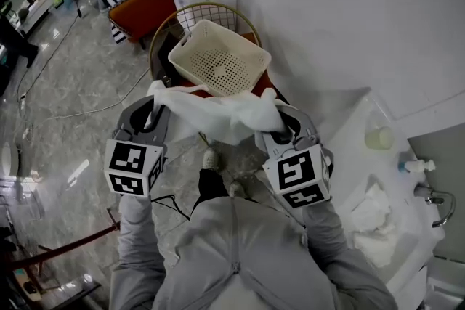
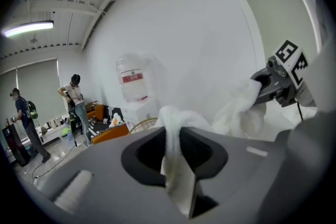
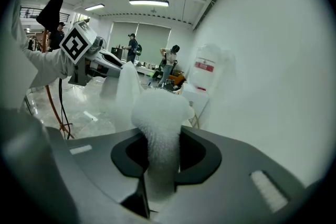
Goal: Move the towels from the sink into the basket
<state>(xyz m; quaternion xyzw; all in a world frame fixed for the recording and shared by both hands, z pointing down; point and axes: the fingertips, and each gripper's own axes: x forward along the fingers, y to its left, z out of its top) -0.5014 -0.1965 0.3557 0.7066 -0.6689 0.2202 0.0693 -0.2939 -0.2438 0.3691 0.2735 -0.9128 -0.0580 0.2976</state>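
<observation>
Head view: towel [image 1: 218,116] (seemingly one); jaws clamped

Gripping a white towel [image 1: 218,115] by both ends: left gripper [image 1: 155,109] on one, right gripper [image 1: 282,121] on the other, cloth sagging between. Just beyond, a cream basket [image 1: 218,58], open side up, in front of a wire ring [image 1: 211,9]. To the right, more towels [image 1: 372,221] crumpled in the sink [image 1: 347,163], near a faucet [image 1: 434,196] and a bottle [image 1: 379,136].
</observation>
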